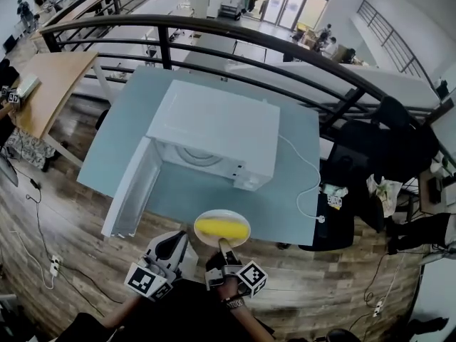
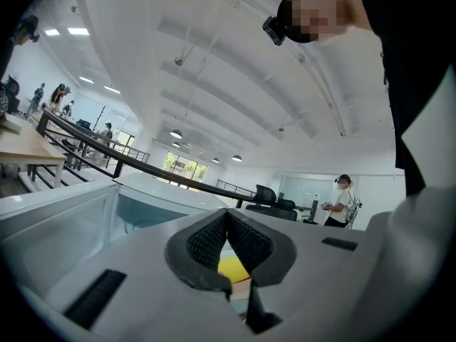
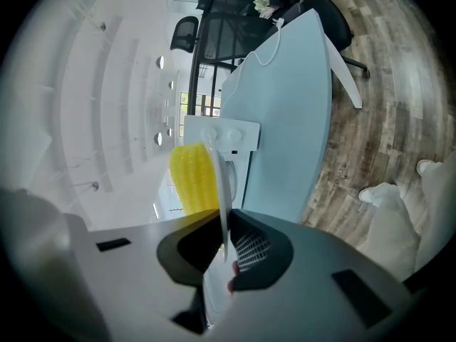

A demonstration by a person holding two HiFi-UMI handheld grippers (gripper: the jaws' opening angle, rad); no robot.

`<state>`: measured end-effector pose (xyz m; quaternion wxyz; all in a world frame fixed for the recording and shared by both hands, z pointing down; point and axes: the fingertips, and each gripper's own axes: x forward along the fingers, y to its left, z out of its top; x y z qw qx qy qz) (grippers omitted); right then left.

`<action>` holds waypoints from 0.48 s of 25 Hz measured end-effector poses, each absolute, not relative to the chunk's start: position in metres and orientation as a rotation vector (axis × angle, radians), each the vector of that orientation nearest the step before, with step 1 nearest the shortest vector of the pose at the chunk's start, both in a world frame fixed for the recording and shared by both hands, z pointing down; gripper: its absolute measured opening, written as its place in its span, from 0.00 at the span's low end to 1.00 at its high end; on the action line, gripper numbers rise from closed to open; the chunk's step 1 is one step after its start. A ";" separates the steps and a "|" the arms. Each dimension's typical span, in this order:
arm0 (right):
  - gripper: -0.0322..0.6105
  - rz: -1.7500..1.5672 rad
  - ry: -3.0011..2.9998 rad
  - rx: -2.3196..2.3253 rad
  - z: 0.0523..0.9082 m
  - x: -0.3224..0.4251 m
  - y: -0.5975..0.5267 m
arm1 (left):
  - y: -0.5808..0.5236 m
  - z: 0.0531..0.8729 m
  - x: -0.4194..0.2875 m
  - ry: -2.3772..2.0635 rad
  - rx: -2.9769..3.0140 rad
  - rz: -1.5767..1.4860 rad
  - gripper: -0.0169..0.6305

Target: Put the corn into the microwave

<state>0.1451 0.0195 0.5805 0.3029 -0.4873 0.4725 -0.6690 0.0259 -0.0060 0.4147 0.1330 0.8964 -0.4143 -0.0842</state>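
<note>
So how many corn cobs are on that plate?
1. One yellow corn cob lies on the white plate, held at its rim by the right gripper, before the open microwave. The microwave's inside is hidden.

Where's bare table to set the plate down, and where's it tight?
Bare: the table strip between the open door, the microwave front and the plate; also the far-left corner beside the microwave. Right strip has the cable across it. Tight: the near edge, where the right gripper holds the plate beside the left gripper.
</note>
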 end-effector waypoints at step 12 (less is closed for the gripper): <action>0.09 -1.723 1.240 -1.262 0.575 0.114 -0.035 | -0.057 0.420 0.006 -1.125 2.585 -0.149 0.03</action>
